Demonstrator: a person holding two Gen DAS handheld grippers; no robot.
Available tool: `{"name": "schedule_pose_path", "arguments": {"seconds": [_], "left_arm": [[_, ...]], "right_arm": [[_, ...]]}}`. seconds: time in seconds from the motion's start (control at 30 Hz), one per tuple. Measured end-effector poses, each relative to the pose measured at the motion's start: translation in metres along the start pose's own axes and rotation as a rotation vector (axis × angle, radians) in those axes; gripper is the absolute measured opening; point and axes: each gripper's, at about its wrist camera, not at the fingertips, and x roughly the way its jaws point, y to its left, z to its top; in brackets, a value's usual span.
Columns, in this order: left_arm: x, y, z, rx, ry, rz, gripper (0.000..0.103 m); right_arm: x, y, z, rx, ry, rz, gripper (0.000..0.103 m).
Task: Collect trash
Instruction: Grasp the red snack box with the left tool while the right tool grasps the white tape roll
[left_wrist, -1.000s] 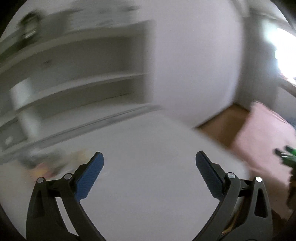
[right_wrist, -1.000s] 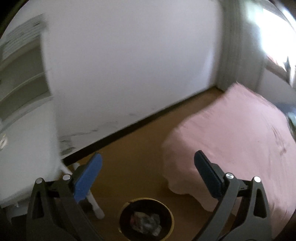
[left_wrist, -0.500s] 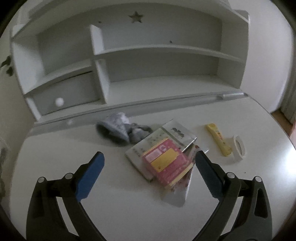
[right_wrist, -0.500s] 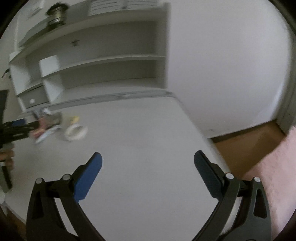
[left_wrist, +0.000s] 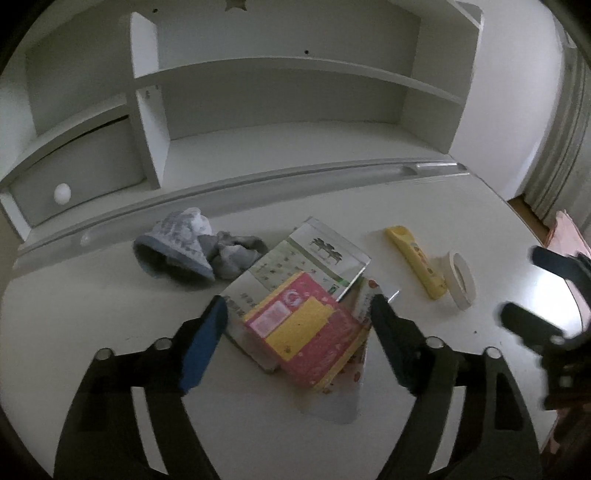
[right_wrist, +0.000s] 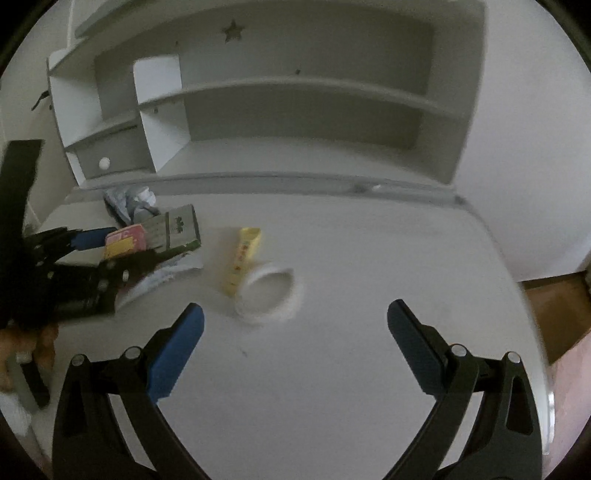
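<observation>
The collecting is at its start as far as the pictures show: every scrap lies on the white desk surface (left_wrist: 110, 332) and nothing is lifted. The left tongs (left_wrist: 295, 325) are partly spread and have just been closing in, with the pink-and-yellow cardboard box (left_wrist: 306, 332) between the blue pads; the pads stand just beside its edges and do not visibly press it, so I judge the pinch not yet made. That box rests on a white-and-green printed carton (left_wrist: 306, 258), and a flat, crumpled plastic wrapper (left_wrist: 332, 398) pokes out from under both, so the three overlap in a loose pile. Just behind the pile lies a crumpled grey-and-white patterned bag (left_wrist: 184, 243). To the right, apart from the pile, a yellow flattened tube (left_wrist: 417, 262) lies touching a white roll of tape (left_wrist: 461, 280). The right tongs (right_wrist: 295, 332) hover wide open and empty above bare surface, with the tape roll just ahead of them. All of these are left to gather, should they count as trash. The stacking is the main hindrance: lifting the box may drag or scatter the carton and wrapper beneath. The white shelf unit (left_wrist: 295, 74) behind stands well clear of the work.
</observation>
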Motion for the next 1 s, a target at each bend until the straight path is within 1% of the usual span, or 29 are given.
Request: {"name": "schedule_pose_path", "arguments": {"seconds": [0.1,0.17,0.2,0.23,0.27,0.3,0.33,0.43,0.5,0.57,0.6,0.7,0.77,0.87,1.0], "left_arm": [[0.001,-0.004,-0.001,0.019,0.006,0.011,0.081],[0.000,-0.004,-0.001,0.014,0.002,0.012,0.078],[-0.001,-0.002,-0.001,0.004,-0.004,0.010,0.066],[-0.003,0.000,-0.002,-0.004,-0.011,0.000,0.063],[-0.004,0.002,-0.002,-0.014,-0.015,-0.013,0.063],[-0.004,0.002,-0.002,-0.018,-0.017,-0.017,0.063],[-0.005,0.002,-0.003,-0.018,-0.020,-0.019,0.063],[-0.008,0.001,-0.004,-0.011,-0.037,-0.026,0.063],[-0.015,-0.001,-0.005,-0.001,-0.075,-0.029,0.063],[-0.020,-0.007,-0.007,0.029,-0.106,-0.006,0.063],[-0.021,-0.011,-0.009,0.049,-0.104,0.000,0.063],[-0.029,-0.015,-0.017,0.072,-0.060,-0.022,0.063],[-0.041,-0.009,-0.027,0.074,-0.048,-0.014,0.063],[-0.051,0.011,-0.041,0.053,-0.012,0.043,0.063],[-0.049,0.037,-0.057,-0.004,0.051,0.108,0.063]], "right_arm": [[0.022,0.003,0.006,0.018,0.051,0.011,0.096],[0.030,0.002,0.006,0.036,0.067,0.030,0.096],[0.033,0.002,0.006,0.045,0.082,0.040,0.089],[0.036,0.000,0.006,0.055,0.091,0.053,0.074],[0.036,-0.002,0.006,0.067,0.092,0.076,0.068],[0.035,-0.004,0.006,0.074,0.081,0.081,0.053],[0.034,-0.005,0.006,0.076,0.081,0.090,0.043],[0.029,-0.012,0.001,0.082,0.080,0.090,0.043],[0.022,-0.019,-0.002,0.099,0.065,0.080,0.043],[0.015,-0.026,-0.005,0.097,0.042,0.037,0.043],[0.012,-0.029,-0.006,0.096,0.038,0.021,0.043],[0.005,-0.040,-0.010,0.095,0.033,-0.002,0.043],[0.002,-0.043,-0.014,0.085,0.040,0.001,0.043],[-0.001,-0.041,-0.018,0.064,0.043,0.016,0.043],[0.000,-0.036,-0.020,0.030,0.047,0.021,0.043]]}}
